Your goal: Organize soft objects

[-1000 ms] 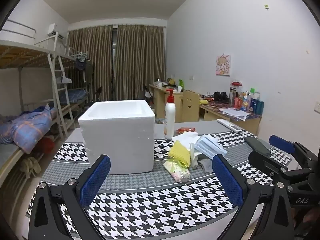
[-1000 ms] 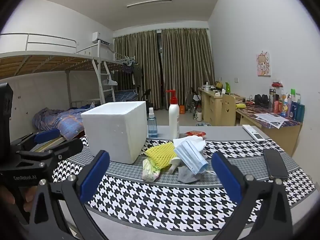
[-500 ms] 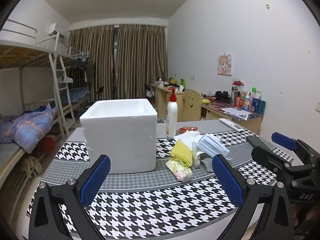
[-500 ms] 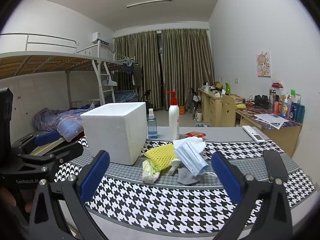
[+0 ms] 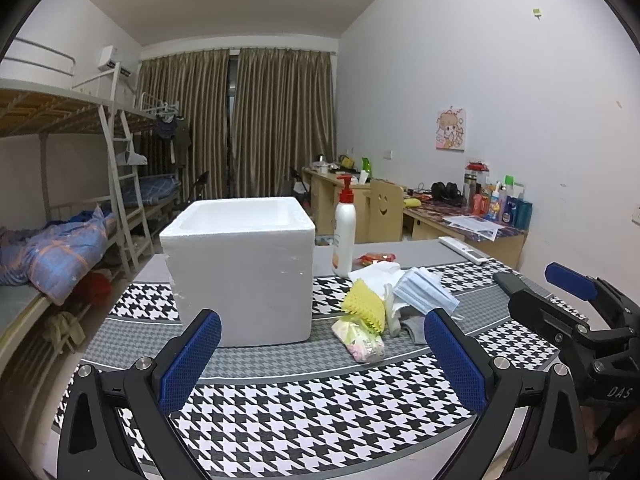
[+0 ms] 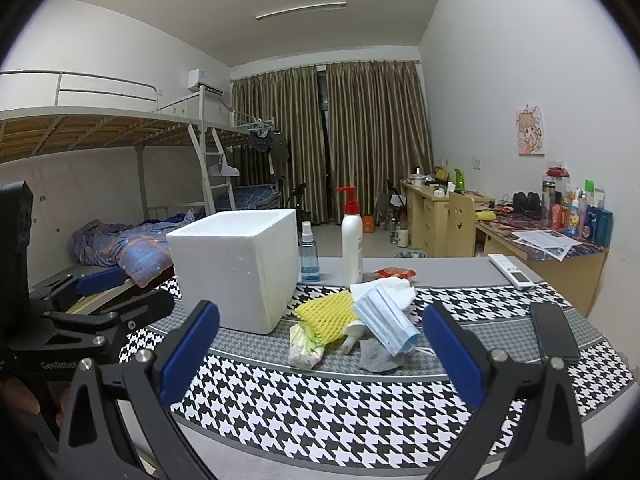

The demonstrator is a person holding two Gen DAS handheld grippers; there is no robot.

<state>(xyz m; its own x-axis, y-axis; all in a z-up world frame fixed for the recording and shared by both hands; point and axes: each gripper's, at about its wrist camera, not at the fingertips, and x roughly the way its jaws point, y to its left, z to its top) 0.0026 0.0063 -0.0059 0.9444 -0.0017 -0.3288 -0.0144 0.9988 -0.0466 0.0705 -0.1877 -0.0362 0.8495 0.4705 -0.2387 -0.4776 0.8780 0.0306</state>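
A white foam box (image 5: 240,264) (image 6: 236,264) stands open-topped on the houndstooth table. Right of it lies a pile of soft things: yellow foam net (image 5: 364,304) (image 6: 326,314), blue face masks (image 5: 424,290) (image 6: 384,318), white tissue (image 5: 376,272) (image 6: 384,286), a tissue packet (image 5: 360,340) (image 6: 304,350) and a grey cloth (image 6: 376,356). My left gripper (image 5: 320,360) is open and empty, short of the box. My right gripper (image 6: 320,356) is open and empty, short of the pile. Each gripper shows at the edge of the other's view.
A pump bottle (image 5: 344,236) (image 6: 352,248) and a small spray bottle (image 6: 308,254) stand behind the pile. A red packet (image 6: 394,272), a remote (image 6: 512,272) and a black phone (image 6: 552,332) lie on the table's right. A bunk bed stands left, desks right.
Both views have shifted only slightly; the left gripper has drifted a little back and up. Both grippers stay open and nothing on the table has moved.
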